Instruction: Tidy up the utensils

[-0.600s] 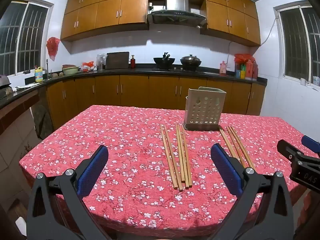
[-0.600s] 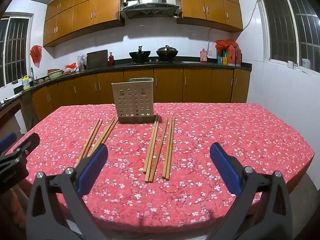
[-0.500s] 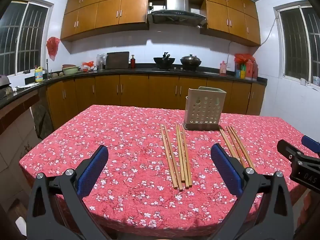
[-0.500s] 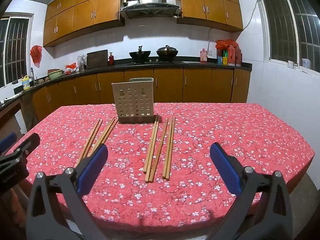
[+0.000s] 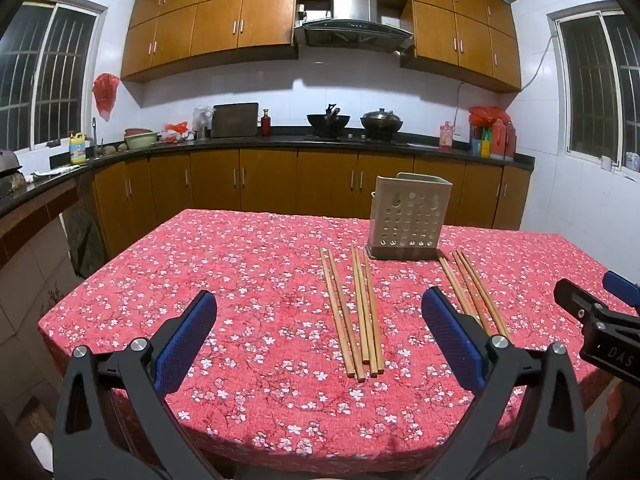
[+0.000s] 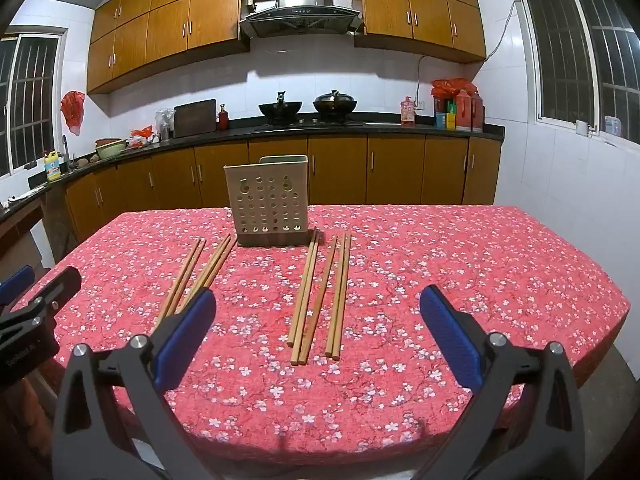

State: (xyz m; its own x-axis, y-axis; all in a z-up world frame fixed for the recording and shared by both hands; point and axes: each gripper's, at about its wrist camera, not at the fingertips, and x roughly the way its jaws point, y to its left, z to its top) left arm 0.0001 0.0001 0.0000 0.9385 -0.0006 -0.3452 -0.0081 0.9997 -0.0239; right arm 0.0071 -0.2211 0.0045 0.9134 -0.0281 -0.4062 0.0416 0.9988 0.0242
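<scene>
Bare wooden chopsticks [image 6: 318, 296] lie flat before perforated beige holder [image 6: 267, 204]

Smooth wooden chopsticks [image 5: 362, 308], matt perforated plastic holder [image 5: 408, 220], floral cloth tablecloth [image 5: 240, 280]

you change nothing across these pictures. your left gripper [image 5: 318, 304] and right gripper [image 6: 316, 298] show no shift against the utensil holder [image 5: 408, 220], and their jaws gape just as wide as before, with nothing between the pads. no chopsticks [image 5: 352, 308] in front of the holder, on either side of it, move, roll or leave the red flowered tablecloth [image 5: 240, 280]. the holder itself shows no slide or tilt. neither view shifts its framing of the holder.
</scene>
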